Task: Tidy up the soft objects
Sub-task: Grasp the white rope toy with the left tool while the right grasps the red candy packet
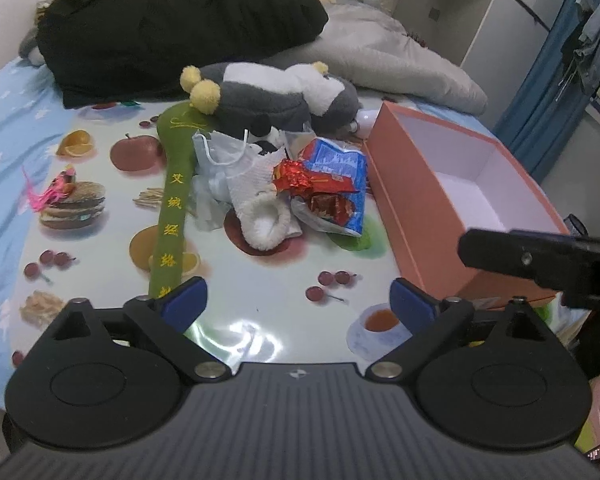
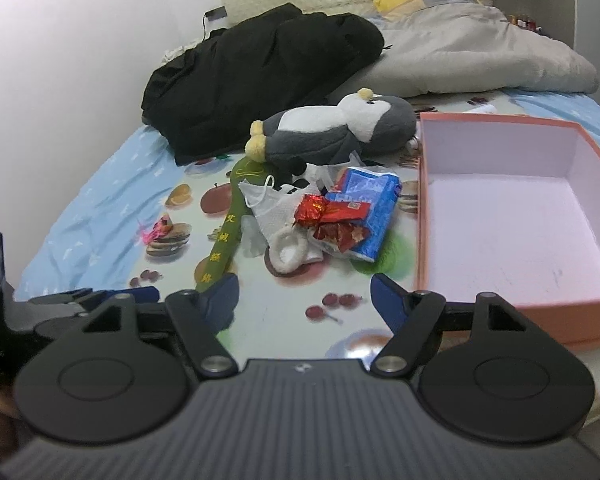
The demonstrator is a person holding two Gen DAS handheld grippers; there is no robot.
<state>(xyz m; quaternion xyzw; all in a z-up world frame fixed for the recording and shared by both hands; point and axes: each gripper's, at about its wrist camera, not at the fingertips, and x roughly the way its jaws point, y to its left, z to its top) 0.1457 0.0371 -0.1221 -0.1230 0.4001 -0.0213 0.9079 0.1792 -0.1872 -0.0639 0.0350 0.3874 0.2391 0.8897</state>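
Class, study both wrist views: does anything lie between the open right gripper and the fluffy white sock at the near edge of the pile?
Nothing visible does. The right gripper is open over bare printed mat, and only flat mat pictures separate it from the white sock. The green strap lies to its left, the snack wrappers just right.

Bare mat [image 1: 260,280] before pile [image 1: 284,184]

Right tool [image 2: 304,296] hovers with jaws spread wide and nothing between them, above a fruit-printed cloth [image 2: 284,320] on the bed. Ahead lies a pile: grey penguin plush [image 2: 332,132], white sock [image 2: 286,250], face mask [image 2: 260,196], blue packet [image 2: 374,204], red wrappers [image 2: 332,220]. Open pink box [image 2: 512,232] sits just right of the pile.
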